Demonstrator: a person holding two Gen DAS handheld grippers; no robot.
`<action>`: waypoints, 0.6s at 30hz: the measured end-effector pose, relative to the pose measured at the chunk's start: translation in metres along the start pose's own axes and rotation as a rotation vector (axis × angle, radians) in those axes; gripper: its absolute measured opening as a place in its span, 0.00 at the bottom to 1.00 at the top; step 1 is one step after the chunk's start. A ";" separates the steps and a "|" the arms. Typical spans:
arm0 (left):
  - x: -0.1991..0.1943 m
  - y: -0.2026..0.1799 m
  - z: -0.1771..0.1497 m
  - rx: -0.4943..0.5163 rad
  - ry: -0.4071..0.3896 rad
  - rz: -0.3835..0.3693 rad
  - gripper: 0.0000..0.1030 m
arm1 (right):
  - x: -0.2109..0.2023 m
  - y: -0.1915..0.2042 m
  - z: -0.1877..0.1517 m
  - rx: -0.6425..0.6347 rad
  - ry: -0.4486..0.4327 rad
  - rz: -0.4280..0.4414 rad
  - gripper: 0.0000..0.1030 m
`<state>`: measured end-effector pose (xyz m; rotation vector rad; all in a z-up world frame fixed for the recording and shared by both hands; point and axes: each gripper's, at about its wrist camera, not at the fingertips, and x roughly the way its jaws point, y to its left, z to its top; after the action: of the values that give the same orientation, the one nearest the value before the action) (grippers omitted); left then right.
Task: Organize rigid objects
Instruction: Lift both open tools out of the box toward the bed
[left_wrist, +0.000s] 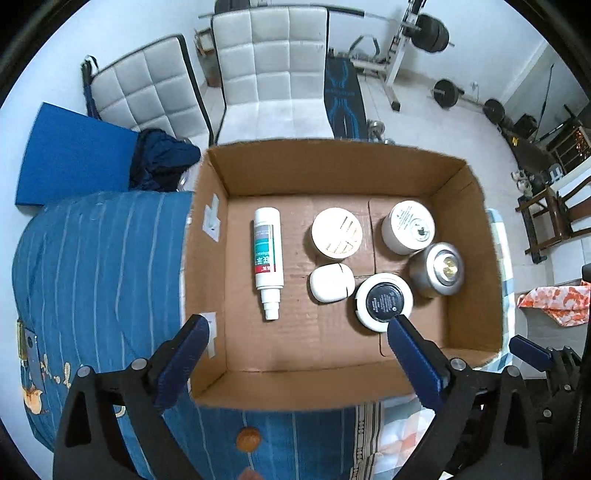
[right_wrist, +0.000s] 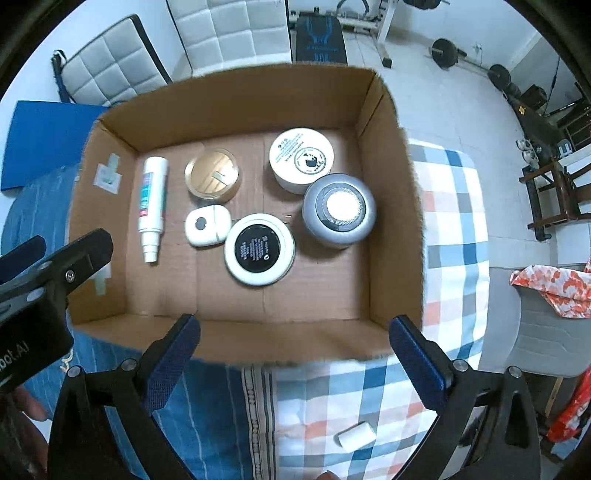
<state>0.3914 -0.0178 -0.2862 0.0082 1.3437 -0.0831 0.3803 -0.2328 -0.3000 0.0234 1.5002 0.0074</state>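
Only the right wrist shows a white block (right_wrist: 354, 435).

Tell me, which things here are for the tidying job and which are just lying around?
For the job: cardboard box, spray bottle, gold-lidded jar, white jar, silver can, black-topped tin, small white case.

Lying about: white chairs, blue folder, weights, small white block on the checked cloth.
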 end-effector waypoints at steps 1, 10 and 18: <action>-0.006 0.000 -0.004 -0.002 -0.016 -0.001 0.96 | -0.006 0.000 -0.001 -0.002 -0.013 0.000 1.00; -0.063 0.008 -0.044 -0.021 -0.142 -0.005 0.96 | -0.052 0.002 -0.034 -0.021 -0.148 -0.002 1.00; -0.110 0.009 -0.073 -0.016 -0.219 -0.032 0.96 | -0.088 -0.004 -0.065 -0.003 -0.205 0.037 1.00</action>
<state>0.2962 0.0015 -0.1962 -0.0348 1.1258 -0.0977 0.3089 -0.2383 -0.2168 0.0481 1.2943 0.0366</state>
